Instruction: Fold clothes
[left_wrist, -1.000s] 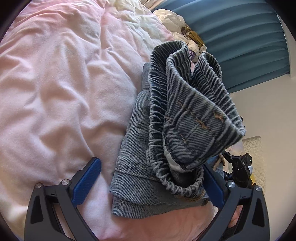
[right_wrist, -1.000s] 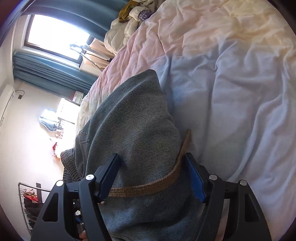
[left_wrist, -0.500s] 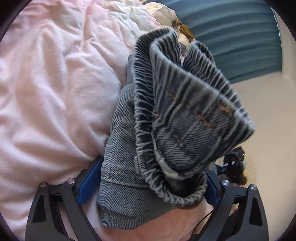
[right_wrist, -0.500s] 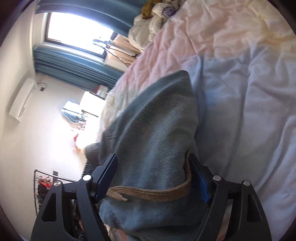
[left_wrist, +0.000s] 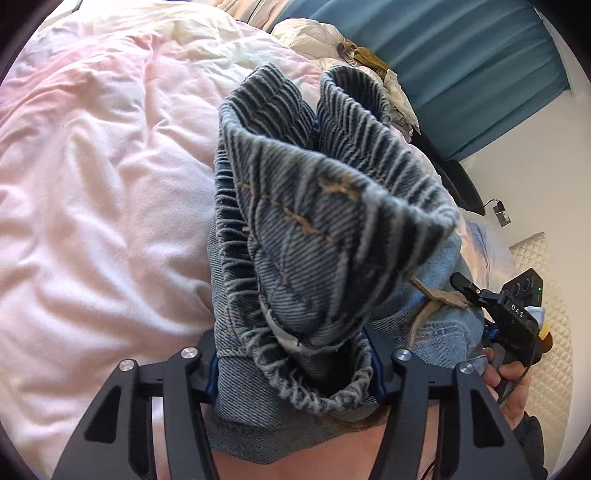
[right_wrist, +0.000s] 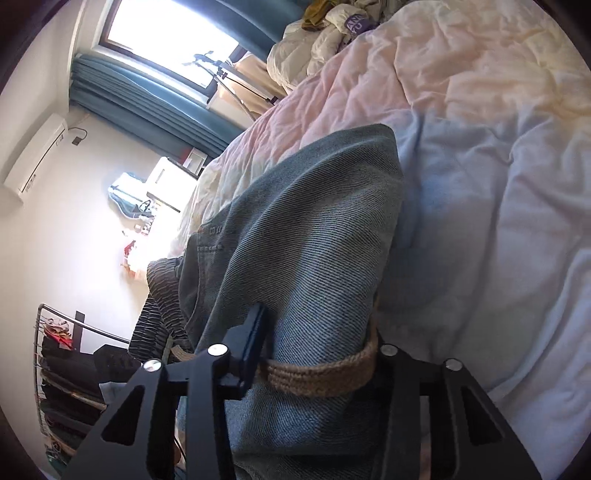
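A folded pair of blue denim jeans (left_wrist: 314, 258) with a ribbed elastic waistband is held up over the bed. My left gripper (left_wrist: 293, 363) is shut on the folded bundle near the waistband. My right gripper (right_wrist: 317, 354) is shut on the other side of the jeans (right_wrist: 306, 236), across a brown woven drawstring (right_wrist: 317, 376). The right gripper's body and the hand holding it show in the left wrist view (left_wrist: 517, 310). The fingertips of both grippers are mostly hidden by the denim.
A rumpled pink, cream and pale blue duvet (left_wrist: 92, 184) covers the bed (right_wrist: 498, 184). A pile of clothes and bedding (right_wrist: 321, 37) lies at the far end by teal curtains (left_wrist: 480, 66). A clothes rack (right_wrist: 59, 362) stands by the wall.
Both grippers closed from open onto the folded jeans and raised the bundle off the duvet. The bundle now hangs between them, and the right gripper has come into the left wrist view.
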